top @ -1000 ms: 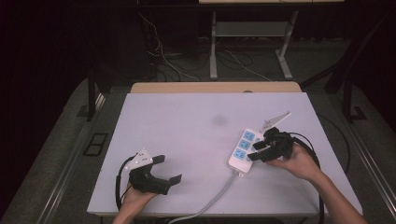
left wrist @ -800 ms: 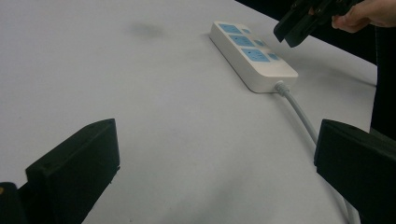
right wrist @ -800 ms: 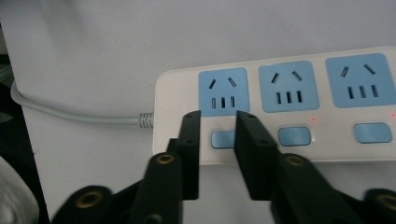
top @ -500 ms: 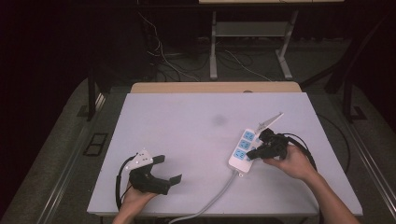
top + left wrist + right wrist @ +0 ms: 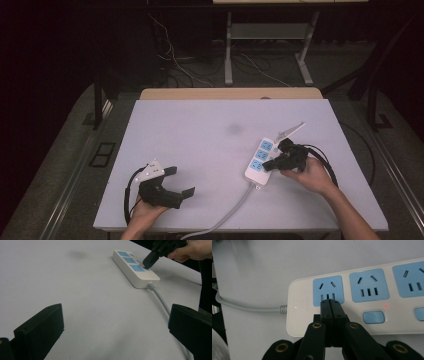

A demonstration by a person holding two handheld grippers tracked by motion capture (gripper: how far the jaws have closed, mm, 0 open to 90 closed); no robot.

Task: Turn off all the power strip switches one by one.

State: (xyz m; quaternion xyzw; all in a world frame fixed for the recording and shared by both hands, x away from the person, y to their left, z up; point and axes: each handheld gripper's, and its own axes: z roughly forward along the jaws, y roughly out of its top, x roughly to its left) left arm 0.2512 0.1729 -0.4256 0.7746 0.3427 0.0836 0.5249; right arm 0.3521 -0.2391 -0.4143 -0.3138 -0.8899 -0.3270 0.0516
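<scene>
Since a second earlier, the right gripper [image 5: 272,164] had shifted a little leftward onto the white plastic power strip with blue sockets [image 5: 260,159], while the left gripper [image 5: 181,181] had kept its place near the table's front-left corner.

From the high view, the strip lay right of centre on the pale grey table [image 5: 200,135], angled away, its grey cable [image 5: 227,215] running off the front edge. The right hand [image 5: 307,172] held its gripper with the tip over the socket nearest the cable. The left gripper rested well apart from the strip, its jaws spread wide.

From the left gripper view, the two black jaws stood far apart at the bottom corners with nothing between them. Farther off, the power strip [image 5: 135,267] sat on the table, and the right gripper's dark tip [image 5: 150,261] touched its top face beside the nearest blue socket.

From the right gripper view, the jaws were pressed together, empty, forming one narrow tip [image 5: 331,305] resting at the lower edge of the end socket [image 5: 327,290]. A blue switch button [image 5: 373,317] lay just right of the tip, with a small red light [image 5: 385,306] above it.
</scene>
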